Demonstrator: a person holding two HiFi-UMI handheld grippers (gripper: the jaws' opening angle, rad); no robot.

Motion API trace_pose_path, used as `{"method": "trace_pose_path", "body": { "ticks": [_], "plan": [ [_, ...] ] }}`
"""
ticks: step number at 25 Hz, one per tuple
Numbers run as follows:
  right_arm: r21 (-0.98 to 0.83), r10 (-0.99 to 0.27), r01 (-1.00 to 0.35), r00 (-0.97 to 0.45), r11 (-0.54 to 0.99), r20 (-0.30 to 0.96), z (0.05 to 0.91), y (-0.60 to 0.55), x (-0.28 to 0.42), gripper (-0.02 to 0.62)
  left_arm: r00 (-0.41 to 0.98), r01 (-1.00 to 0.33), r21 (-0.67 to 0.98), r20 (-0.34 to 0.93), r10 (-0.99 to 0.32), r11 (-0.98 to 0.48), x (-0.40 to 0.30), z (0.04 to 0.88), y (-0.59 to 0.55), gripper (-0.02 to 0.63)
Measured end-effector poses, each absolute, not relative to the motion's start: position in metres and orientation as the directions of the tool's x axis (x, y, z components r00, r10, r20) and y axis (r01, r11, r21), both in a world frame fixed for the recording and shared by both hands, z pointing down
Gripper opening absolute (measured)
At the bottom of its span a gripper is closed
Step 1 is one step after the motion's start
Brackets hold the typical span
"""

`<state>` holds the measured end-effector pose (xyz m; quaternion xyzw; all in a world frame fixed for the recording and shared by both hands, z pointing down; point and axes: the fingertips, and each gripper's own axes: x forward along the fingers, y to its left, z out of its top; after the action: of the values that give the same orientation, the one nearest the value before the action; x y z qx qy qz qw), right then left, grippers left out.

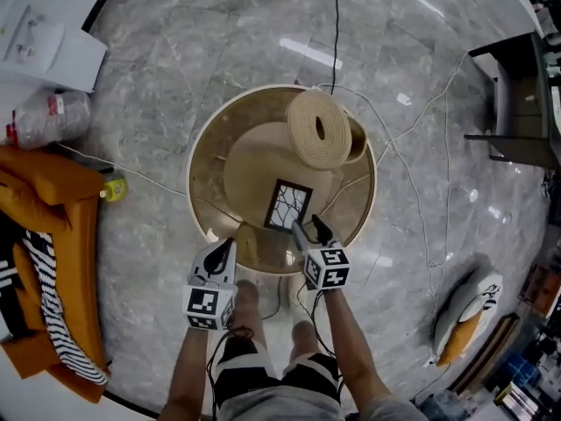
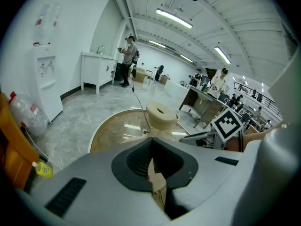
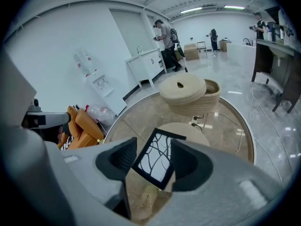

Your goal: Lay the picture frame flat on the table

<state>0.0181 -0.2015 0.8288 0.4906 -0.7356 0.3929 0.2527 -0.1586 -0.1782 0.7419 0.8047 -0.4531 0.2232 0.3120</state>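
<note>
Shows the picture frame (image 1: 288, 205), black-edged with dark branching lines on a pale panel, on the round table (image 1: 203, 178), at the near edge of the beige mat (image 1: 259, 160). Leaves unclear whether flat or propped: appears in the head view only as a skewed rectangle. Has the right gripper (image 1: 310, 226) at the frame's near right corner, jaws spread wide with the frame in the gap. Hides the frame's right edge and lower corner behind one jaw in the right gripper view, so cannot tell whether any pad touches. Holds the left gripper (image 1: 226, 247) over the table's near rim, apart from the frame, jaws closed tip to tip on nothing. Blocks most of the table in that gripper's own view. Beyond the mat, a woven basket (image 1: 355, 143), mostly covered by its own askew lid (image 1: 321, 128). Cuts off an orange seat (image 1: 53, 209) at the left edge.
</note>
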Motion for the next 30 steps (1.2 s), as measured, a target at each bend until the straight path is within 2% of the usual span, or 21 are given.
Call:
{"method": "trace_pose_path", "body": {
  "ticks": [8,15,21,26,30],
  "plan": [
    [-0.264,-0.616,-0.916,-0.399,0.302,0.679,0.708,-0.205,0.030,0.187,0.495,-0.864,0.225,0.550,-0.673,-0.451,-0.144,0.633,-0.184,0.018],
    [-0.213,-0.696,-0.904,-0.421,0.370,0.582,0.592,-0.187,0.032,0.165,0.467,-0.880,0.174,0.490,-0.736,-0.442,-0.142,0.543,-0.161,0.018],
    [-0.177,-0.752,-0.898,-0.436,0.404,0.495,0.512,-0.153,0.034,0.114,0.450,-0.889,0.130,0.423,-0.787,-0.439,-0.131,0.471,-0.131,0.018],
    [-0.159,-0.776,-0.882,-0.467,0.444,0.425,0.452,-0.120,0.036,0.100,0.434,-0.897,0.091,0.368,-0.823,-0.432,-0.125,0.416,-0.097,0.018],
    [-0.124,-0.802,-0.877,-0.476,0.465,0.362,0.409,-0.095,0.049,0.052,0.411,-0.908,0.072,0.349,-0.842,-0.413,-0.122,0.388,-0.061,0.018]
  ]
}}
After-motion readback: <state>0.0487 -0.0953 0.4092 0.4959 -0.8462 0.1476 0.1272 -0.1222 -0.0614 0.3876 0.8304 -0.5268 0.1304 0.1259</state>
